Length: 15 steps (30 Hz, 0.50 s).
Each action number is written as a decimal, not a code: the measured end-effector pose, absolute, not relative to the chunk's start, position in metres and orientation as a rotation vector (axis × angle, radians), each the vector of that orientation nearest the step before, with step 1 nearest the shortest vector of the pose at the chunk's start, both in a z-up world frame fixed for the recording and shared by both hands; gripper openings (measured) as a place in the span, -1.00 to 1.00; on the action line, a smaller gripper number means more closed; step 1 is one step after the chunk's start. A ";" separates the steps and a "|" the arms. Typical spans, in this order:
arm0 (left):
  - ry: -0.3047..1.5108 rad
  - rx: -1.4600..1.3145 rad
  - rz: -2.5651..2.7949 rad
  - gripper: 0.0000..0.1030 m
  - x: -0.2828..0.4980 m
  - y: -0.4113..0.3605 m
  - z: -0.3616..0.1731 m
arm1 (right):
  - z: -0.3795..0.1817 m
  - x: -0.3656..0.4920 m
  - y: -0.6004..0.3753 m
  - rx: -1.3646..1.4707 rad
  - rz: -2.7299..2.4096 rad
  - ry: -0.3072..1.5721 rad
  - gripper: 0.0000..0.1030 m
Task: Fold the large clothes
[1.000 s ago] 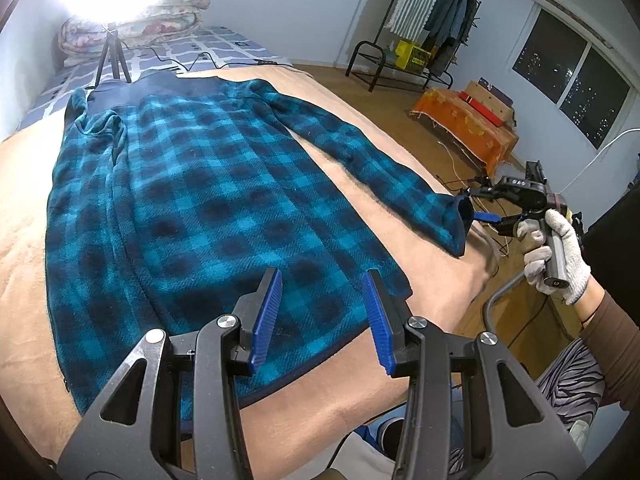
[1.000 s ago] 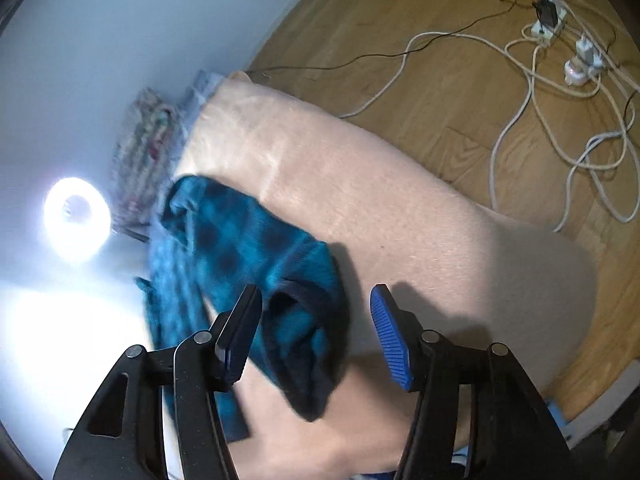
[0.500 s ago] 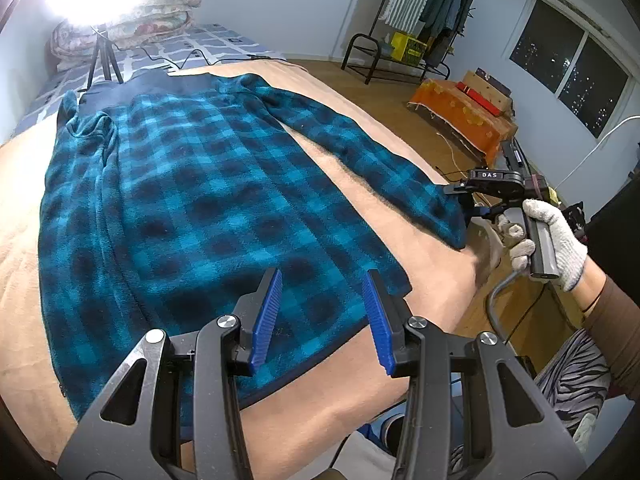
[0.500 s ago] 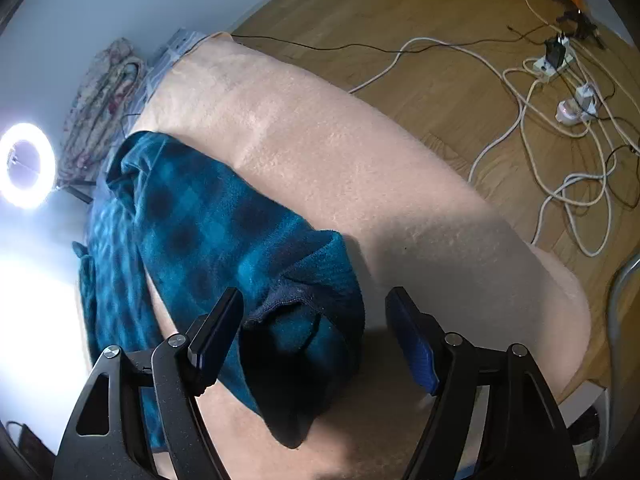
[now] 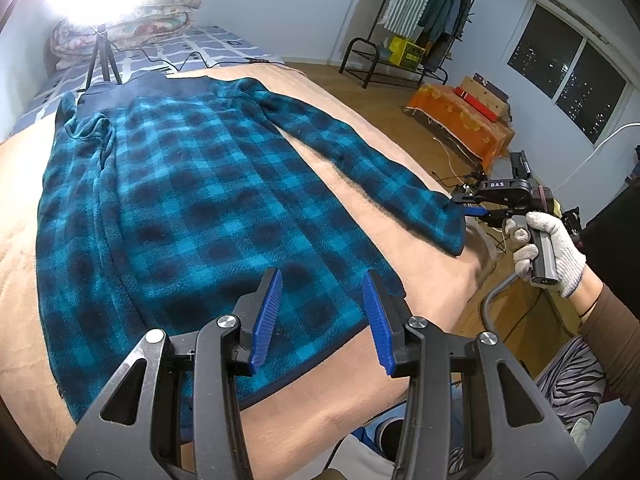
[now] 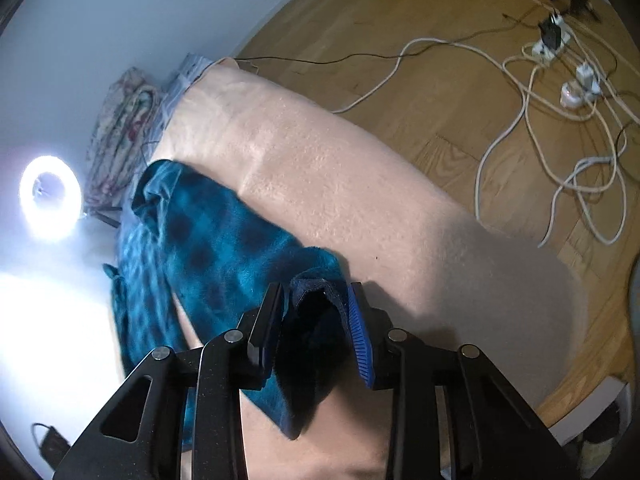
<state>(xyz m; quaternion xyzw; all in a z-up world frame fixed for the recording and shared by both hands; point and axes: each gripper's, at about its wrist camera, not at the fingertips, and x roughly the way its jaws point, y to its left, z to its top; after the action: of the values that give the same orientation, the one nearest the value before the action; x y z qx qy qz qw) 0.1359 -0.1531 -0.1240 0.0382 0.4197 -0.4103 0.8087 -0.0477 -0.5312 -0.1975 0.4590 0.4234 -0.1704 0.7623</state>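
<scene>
A large blue-and-black plaid fleece garment (image 5: 192,208) lies spread flat on a peach blanket (image 5: 24,208) over the bed. Its right sleeve (image 5: 360,160) stretches toward the bed's edge. My right gripper (image 6: 316,320), held by a gloved hand (image 5: 548,244), has the sleeve's dark cuff (image 6: 316,296) between its blue pads; the jaws are closing and the fabric fills the gap. In the left wrist view that gripper (image 5: 468,206) meets the cuff (image 5: 452,228) at the blanket's edge. My left gripper (image 5: 322,316) hovers open above the garment's hem, nothing between its fingers.
A ring light on a tripod (image 5: 102,56) and folded quilts (image 5: 132,20) sit at the bed's far end. A clothes rack (image 5: 416,28) and an orange-covered box (image 5: 460,120) stand by the window. White cables and power strips (image 6: 560,80) lie on the wooden floor beside the bed.
The right gripper widened, moved in over the sleeve cuff and closed around it. The left gripper has stayed where it was, still open.
</scene>
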 end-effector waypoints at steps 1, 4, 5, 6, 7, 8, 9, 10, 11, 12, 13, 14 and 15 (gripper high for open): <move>0.900 0.085 -0.875 -0.18 0.136 -0.153 -0.125 | -0.200 -0.046 -0.531 0.997 -0.379 0.930 -0.36; 0.906 0.089 -0.871 -0.18 0.136 -0.152 -0.127 | -0.209 -0.044 -0.531 1.010 -0.384 0.949 -0.36; 0.906 0.089 -0.870 -0.18 0.136 -0.152 -0.127 | -0.209 -0.045 -0.532 1.011 -0.379 0.944 -0.36; 0.905 0.088 -0.869 -0.18 0.136 -0.151 -0.126 | -0.209 -0.046 -0.533 1.012 -0.373 0.941 -0.52; 0.904 0.086 -0.869 -0.18 0.136 -0.150 -0.126 | -0.208 -0.047 -0.534 1.015 -0.363 0.935 -0.68; 0.904 0.084 -0.867 -0.18 0.137 -0.149 -0.126 | -0.205 -0.048 -0.535 1.023 -0.353 0.926 -0.86; 0.905 0.079 -0.865 -0.18 0.138 -0.148 -0.126 | -0.202 -0.050 -0.534 1.033 -0.348 0.909 -0.86; 0.908 0.073 -0.864 -0.18 0.139 -0.148 -0.126 | -0.198 -0.052 -0.533 1.039 -0.342 0.892 -0.87; 0.910 0.067 -0.863 -0.18 0.140 -0.147 -0.126 | -0.193 -0.052 -0.531 1.045 -0.328 0.873 -0.88; 0.912 0.059 -0.864 -0.18 0.141 -0.146 -0.125 | -0.186 -0.052 -0.526 1.047 -0.309 0.855 -0.89; 0.913 0.051 -0.865 -0.18 0.142 -0.146 -0.125 | -0.180 -0.051 -0.522 1.041 -0.296 0.841 -0.90; 0.912 0.047 -0.865 -0.18 0.143 -0.145 -0.124 | -0.171 -0.050 -0.517 1.027 -0.280 0.827 -0.90; 0.909 0.042 -0.864 -0.18 0.144 -0.144 -0.123 | -0.163 -0.048 -0.511 1.014 -0.259 0.815 -0.90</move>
<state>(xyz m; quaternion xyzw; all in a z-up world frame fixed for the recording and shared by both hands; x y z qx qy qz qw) 0.1436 -0.1441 -0.1233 0.0197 0.4255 -0.4041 0.8095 -0.0477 -0.5107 -0.1632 0.4707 0.3784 -0.1202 0.7879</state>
